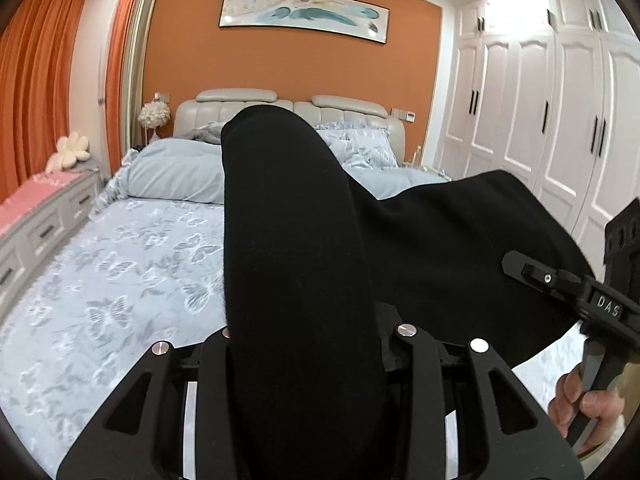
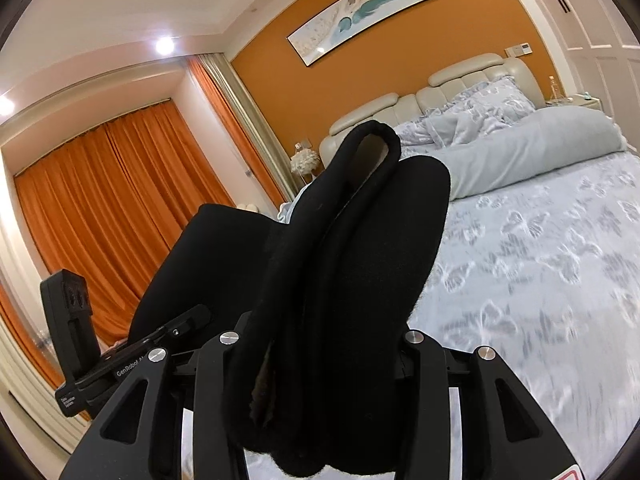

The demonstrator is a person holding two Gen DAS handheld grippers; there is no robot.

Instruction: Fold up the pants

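Crosswise, black pants (image 1: 304,240) between claws

— What do the pants (image 1: 304,240) look like?
— Black, thick and soft, with a slightly fuzzy surface.

— Where are they?
— Lifted clear above the bed (image 1: 120,264), not lying on it.

— And their pose?
— Bunched. In the left wrist view one rounded fold rises up the middle, and the cloth spreads away to the right in a broad dark sheet. In the right wrist view two folds stand side by side; the farther one curls over at the top into an open loop.
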